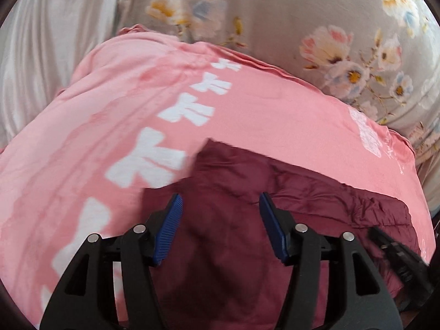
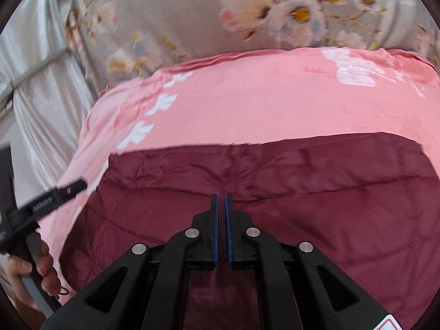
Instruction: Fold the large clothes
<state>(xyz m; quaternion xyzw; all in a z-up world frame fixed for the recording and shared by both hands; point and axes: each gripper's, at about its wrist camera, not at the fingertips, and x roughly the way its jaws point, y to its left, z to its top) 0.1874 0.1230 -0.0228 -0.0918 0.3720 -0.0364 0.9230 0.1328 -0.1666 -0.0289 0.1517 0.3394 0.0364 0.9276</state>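
Observation:
A maroon quilted garment [image 2: 316, 192] lies flat on a pink blanket [image 2: 261, 104] with white prints. In the left wrist view the garment [image 1: 261, 192] lies below my left gripper [image 1: 220, 200], which is open and empty above its left part. My right gripper [image 2: 221, 198] is shut, with nothing visible between the blue pads, just above the garment's middle. The left gripper also shows at the left of the right wrist view [image 2: 63, 192], held by a hand. The right gripper's tip shows at the lower right of the left wrist view [image 1: 396, 250].
A grey floral sheet [image 2: 192, 13] covers the bed beyond the pink blanket. A silvery white cloth [image 1: 41, 55] lies at the far left.

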